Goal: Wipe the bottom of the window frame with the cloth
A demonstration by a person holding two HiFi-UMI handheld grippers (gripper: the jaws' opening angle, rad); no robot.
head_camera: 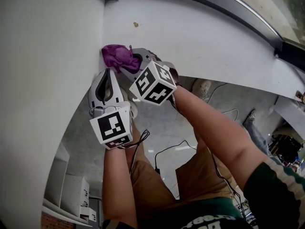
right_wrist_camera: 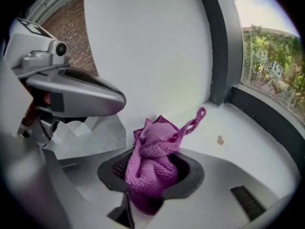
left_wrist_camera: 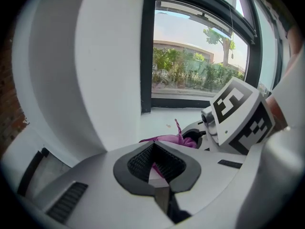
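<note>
A bunched purple cloth (head_camera: 116, 56) sits on the white window sill (head_camera: 205, 37), in the corner where the sill meets the white side wall (head_camera: 47, 56). My right gripper (head_camera: 132, 63) is shut on the cloth (right_wrist_camera: 152, 168), whose hanging loop (right_wrist_camera: 193, 120) sticks out toward the dark bottom window frame (right_wrist_camera: 267, 116). My left gripper (head_camera: 107, 72) is just left of the right one, shut with nothing between its jaws (left_wrist_camera: 153, 149), its tip close to the wall. From the left gripper view, the cloth (left_wrist_camera: 169, 139) and the right gripper's marker cube (left_wrist_camera: 240, 113) lie ahead.
A small brown spot (head_camera: 136, 24) marks the sill beyond the cloth. The dark frame and glass (head_camera: 248, 8) run along the sill's far edge. Below are a grey floor with black cables (head_camera: 167, 149), shoes (head_camera: 202, 87) and white shelving (head_camera: 71, 194).
</note>
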